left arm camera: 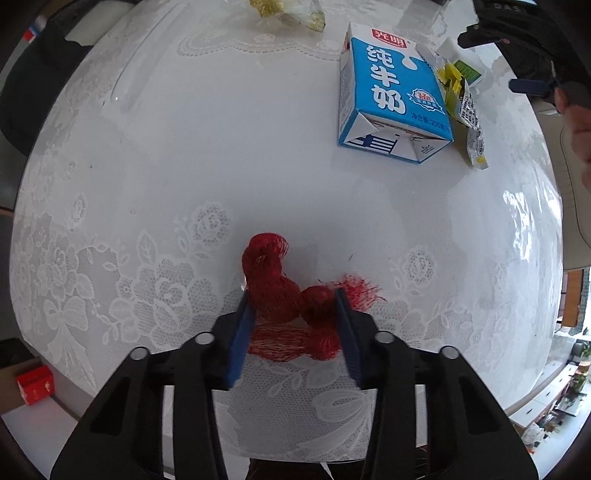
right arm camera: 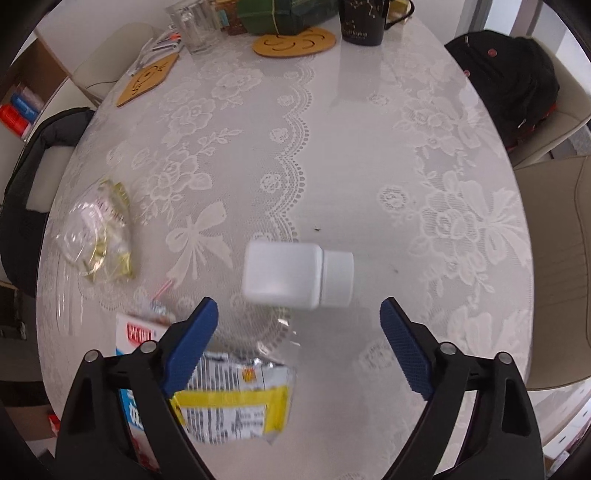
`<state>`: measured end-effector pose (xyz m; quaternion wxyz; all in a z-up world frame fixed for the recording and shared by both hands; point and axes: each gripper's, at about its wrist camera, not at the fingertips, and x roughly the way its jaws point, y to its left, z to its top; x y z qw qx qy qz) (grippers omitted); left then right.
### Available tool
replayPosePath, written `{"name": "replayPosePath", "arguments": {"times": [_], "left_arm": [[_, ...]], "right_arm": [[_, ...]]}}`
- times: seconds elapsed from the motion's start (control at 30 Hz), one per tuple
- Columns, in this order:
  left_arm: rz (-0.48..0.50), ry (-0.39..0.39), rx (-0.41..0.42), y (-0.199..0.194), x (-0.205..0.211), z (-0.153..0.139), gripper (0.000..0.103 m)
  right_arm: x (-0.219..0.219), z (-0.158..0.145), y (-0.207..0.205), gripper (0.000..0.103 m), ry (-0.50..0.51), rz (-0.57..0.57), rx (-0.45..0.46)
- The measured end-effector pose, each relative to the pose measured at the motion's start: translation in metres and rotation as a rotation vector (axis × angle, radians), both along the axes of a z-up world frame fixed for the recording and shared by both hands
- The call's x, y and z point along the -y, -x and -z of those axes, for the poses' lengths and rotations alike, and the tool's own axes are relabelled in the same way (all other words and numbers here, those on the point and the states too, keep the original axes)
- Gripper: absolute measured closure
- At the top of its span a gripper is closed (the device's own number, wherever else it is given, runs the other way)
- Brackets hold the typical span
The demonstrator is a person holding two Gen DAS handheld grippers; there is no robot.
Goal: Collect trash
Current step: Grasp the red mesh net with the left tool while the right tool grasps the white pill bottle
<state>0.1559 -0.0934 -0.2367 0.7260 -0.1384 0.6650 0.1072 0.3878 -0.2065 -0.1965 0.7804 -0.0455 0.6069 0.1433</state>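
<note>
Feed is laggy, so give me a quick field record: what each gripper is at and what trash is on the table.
left gripper: pads against the red mesh net, closed on it
right gripper: open, nothing held, white plastic bottle lying just ahead
milk carton: lying flat on the table
snack wrapper: crumpled, beside the carton
clear plastic bag: loose on the table

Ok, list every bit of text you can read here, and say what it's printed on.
"纯牛奶": blue milk carton, large white characters.
"光明": red badge at the carton's top.
"250" in the small volume line near the carton's bottom edge; the rest is too small.
Yellow snack wrapper: print blurred, unreadable.
Black mug: lettering too small.
White bottle: no text.
</note>
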Motion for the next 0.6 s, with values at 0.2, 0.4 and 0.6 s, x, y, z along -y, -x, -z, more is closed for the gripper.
{"name": "replayPosePath", "arguments": {"times": [0.2,0.4,0.6], "left_arm": [[-0.015,0.011,0.005,-0.009,0.005,-0.001,0.088],[-0.031,0.001,0.009,-0.011,0.005,-0.010,0.090],[-0.044,0.012,0.030,0.005,-0.005,-0.018,0.091]], "right_arm": [[-0.004,0.012,-0.010,0.030,-0.006,0.007,-0.032],[-0.004,0.018,-0.015,0.037,-0.013,0.024,-0.041],[0.001,0.016,-0.014,0.037,-0.034,0.032,-0.031]]}}
